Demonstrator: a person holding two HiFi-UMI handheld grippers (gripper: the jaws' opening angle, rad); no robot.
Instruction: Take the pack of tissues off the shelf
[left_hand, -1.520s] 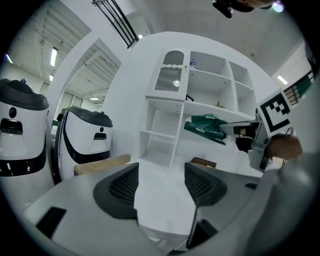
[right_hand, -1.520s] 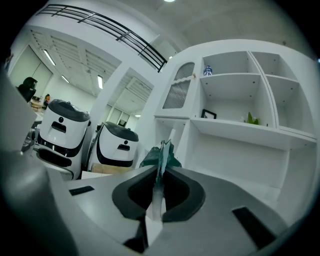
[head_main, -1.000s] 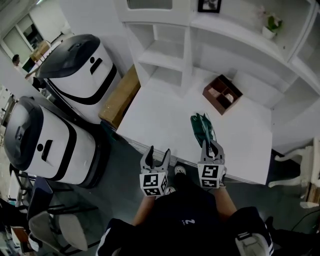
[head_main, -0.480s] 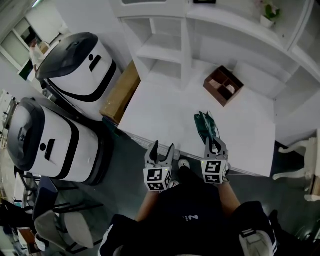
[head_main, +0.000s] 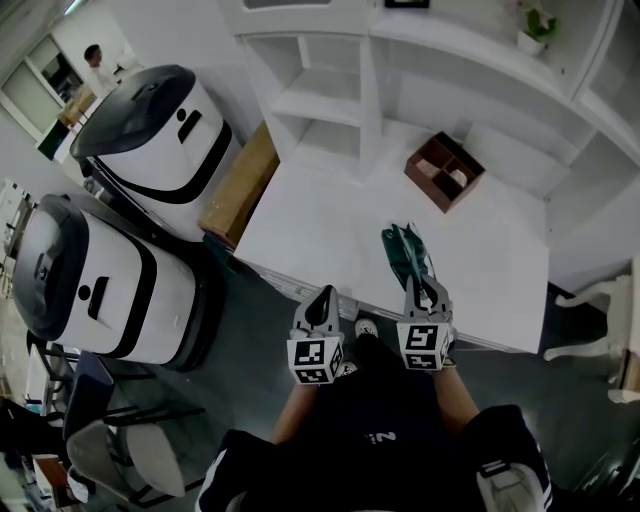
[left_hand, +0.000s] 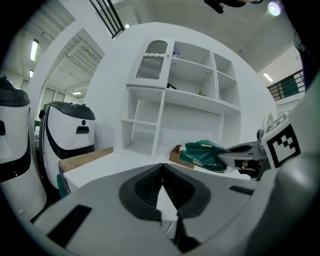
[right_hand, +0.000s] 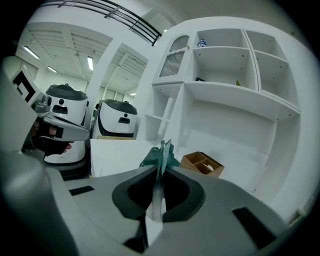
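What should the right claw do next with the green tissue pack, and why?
Probably lower the green tissue pack onto the white table and let go. The right claw is shut on the pack's edge. The pack is already clear of the shelf and sits over the table's front part, where bare surface lies around it.

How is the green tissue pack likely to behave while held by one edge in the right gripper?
Probably soft: the tissue pack has a crinkled film wrapper, pinched thin between the shut jaws of the right gripper. Likely light for its size, since it appears to stick out from that edge pinch without obvious drooping. The smooth film could slip if swung.
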